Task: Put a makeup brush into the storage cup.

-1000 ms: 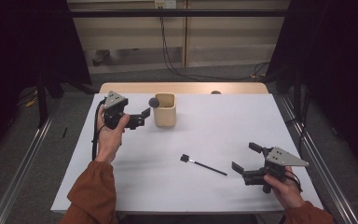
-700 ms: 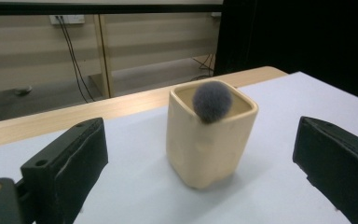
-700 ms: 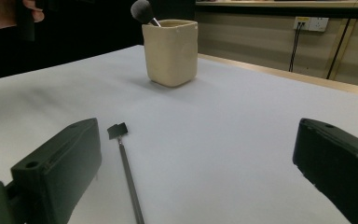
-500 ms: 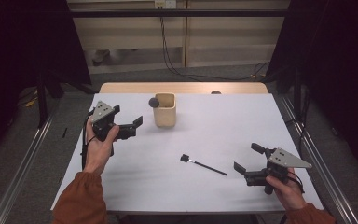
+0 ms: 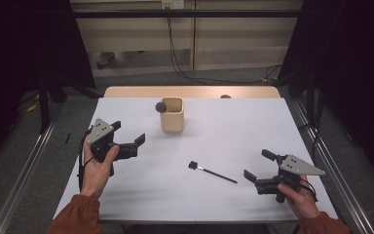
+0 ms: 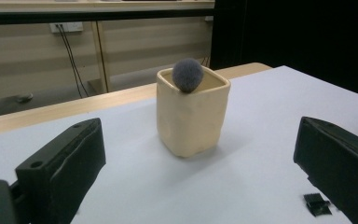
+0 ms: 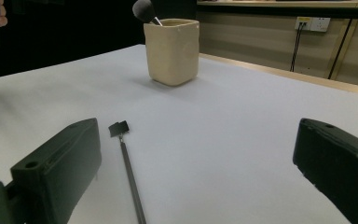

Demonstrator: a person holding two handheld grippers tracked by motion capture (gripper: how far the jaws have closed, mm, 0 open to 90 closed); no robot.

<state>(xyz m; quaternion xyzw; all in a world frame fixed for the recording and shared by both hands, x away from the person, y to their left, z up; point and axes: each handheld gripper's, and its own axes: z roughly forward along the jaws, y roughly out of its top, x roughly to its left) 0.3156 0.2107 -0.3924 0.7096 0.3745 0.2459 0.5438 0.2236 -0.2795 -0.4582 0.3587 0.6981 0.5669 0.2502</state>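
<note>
A cream square cup (image 5: 172,115) (image 6: 192,114) (image 7: 171,45) stands at the back middle of the white table (image 5: 233,131). A brush with a grey fluffy head (image 5: 161,107) (image 6: 187,74) (image 7: 143,10) leans out of it at the left rim. A thin black brush with a small flat head (image 5: 212,172) (image 7: 127,163) lies on the table nearer the front. My left gripper (image 5: 129,134) is open and empty, left of the cup. My right gripper (image 5: 259,166) is open and empty, just right of the flat brush's handle end.
A wooden strip (image 5: 190,91) edges the table's far side, with a small dark object (image 5: 225,96) on it. Metal rails (image 5: 326,165) run along both sides of the table. Cables (image 5: 175,44) hang against the back wall.
My left gripper has drawn back from the cup toward the left front of the table. The right gripper has barely moved.
</note>
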